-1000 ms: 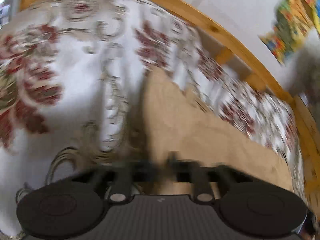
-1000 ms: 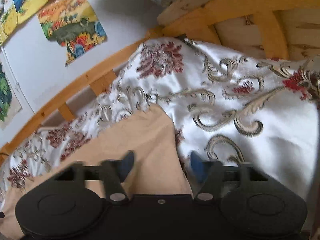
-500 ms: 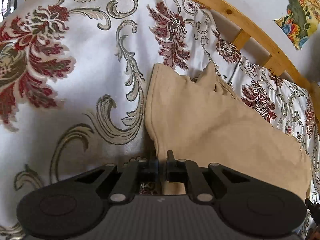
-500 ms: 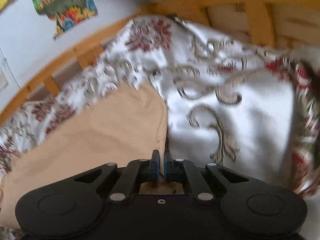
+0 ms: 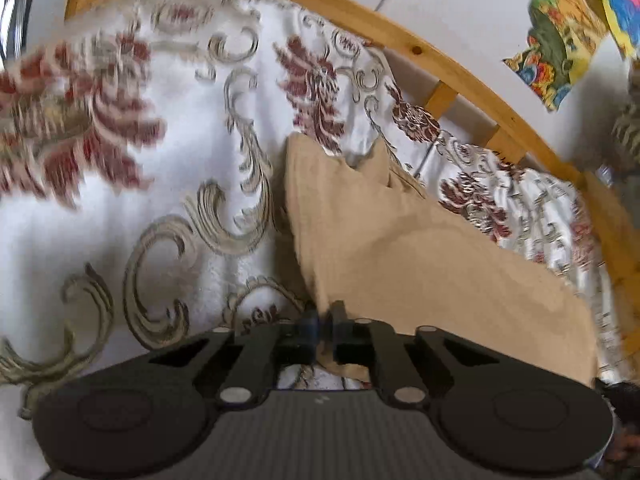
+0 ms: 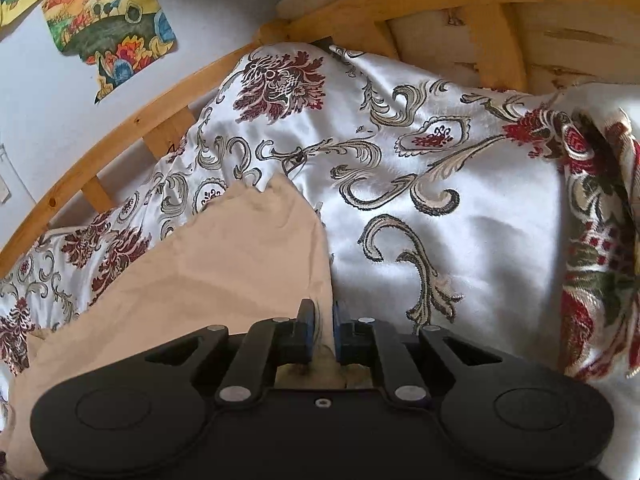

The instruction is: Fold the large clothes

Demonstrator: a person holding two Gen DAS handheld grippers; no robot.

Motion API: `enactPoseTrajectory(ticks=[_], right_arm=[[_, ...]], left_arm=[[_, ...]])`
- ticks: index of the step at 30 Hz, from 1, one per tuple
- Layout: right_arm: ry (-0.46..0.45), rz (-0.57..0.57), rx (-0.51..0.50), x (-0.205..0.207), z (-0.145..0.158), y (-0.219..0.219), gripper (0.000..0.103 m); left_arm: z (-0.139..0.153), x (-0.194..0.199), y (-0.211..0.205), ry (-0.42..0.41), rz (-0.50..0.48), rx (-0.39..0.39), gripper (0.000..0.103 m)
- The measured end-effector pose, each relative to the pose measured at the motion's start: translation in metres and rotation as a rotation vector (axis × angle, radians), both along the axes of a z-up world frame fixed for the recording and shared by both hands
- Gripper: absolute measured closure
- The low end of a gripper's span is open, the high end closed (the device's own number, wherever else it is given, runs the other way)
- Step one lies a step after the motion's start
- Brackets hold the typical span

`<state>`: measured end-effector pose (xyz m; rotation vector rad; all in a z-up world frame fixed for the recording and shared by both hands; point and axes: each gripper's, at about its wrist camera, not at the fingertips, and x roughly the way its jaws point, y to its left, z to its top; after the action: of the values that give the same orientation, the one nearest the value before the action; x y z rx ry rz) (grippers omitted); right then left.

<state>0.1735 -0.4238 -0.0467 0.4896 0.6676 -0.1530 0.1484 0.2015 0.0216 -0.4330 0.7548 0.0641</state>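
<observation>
Tan garment point(image 6: 224, 276): one, lower left of the right wrist frame, centre right of the left wrist frame.
Patterned bedspread point(image 6: 472, 208): one, white with red flowers and grey scrolls, filling the middle of both frames.
Wooden bed frame point(image 6: 120, 136): one, curving along the upper edge.
Grippers: two, left gripper point(image 5: 323, 320) and right gripper point(image 6: 322, 322), each bottom centre.
Wall pictures point(image 6: 108, 28): at least two, upper left of the right wrist frame.
</observation>
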Motion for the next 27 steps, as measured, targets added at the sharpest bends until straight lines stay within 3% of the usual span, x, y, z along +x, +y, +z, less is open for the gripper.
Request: enactPoseTrajectory(ticks=[2,5,8,10,12,14,15,16,17,21,23,25,27], right_arm=[[-0.012,-0.002,-0.005,-0.005,0.005,-0.001,0.100],[-0.024,-0.002,-0.033,-0.017,0.018,-0.002,0.101],[0.032,0.006,-0.009,-0.016,0.007,-0.004,0.101],[0.047,0.010,0.016,-0.011,-0.005,-0.007,0.101],[0.040,0.020,-0.003,-0.009,-0.005,-0.004,0.100],[0.028,0.042,-0.030,-0.010,-0.004,0.001,0.098],[0.026,0.050,-0.028,-0.011,-0.004,0.001,0.090],[0.023,0.053,-0.012,-0.011,-0.006,0.000,0.082],[0.024,0.052,0.005,-0.012,-0.008,-0.001,0.079],[0.017,0.016,-0.034,-0.017,-0.003,0.001,0.065],[-0.013,-0.014,-0.132,-0.022,0.008,0.009,0.049],[-0.066,0.018,-0.224,-0.023,0.016,0.022,0.024],[-0.105,0.078,-0.290,-0.020,0.018,0.035,0.018]], left_arm=[[0.015,0.001,-0.006,-0.020,0.016,0.059,0.099],[0.026,0.008,-0.004,0.002,0.006,0.083,0.099],[0.003,0.018,-0.004,0.081,0.008,0.087,0.099],[-0.008,0.015,-0.002,0.077,0.035,0.050,0.098],[-0.013,0.013,-0.003,0.075,0.052,0.054,0.093],[-0.011,0.012,-0.012,0.102,0.103,0.174,0.072],[-0.008,0.011,-0.019,0.105,0.131,0.261,0.063],[-0.005,0.010,-0.025,0.099,0.146,0.323,0.043],[-0.001,0.008,-0.032,0.089,0.154,0.372,0.033],[0.015,-0.009,-0.052,-0.001,0.200,0.440,0.027],[0.024,-0.016,-0.064,-0.062,0.202,0.444,0.014],[0.028,-0.015,-0.080,-0.117,0.132,0.422,0.007],[0.026,-0.006,-0.099,-0.147,0.053,0.418,0.007]])
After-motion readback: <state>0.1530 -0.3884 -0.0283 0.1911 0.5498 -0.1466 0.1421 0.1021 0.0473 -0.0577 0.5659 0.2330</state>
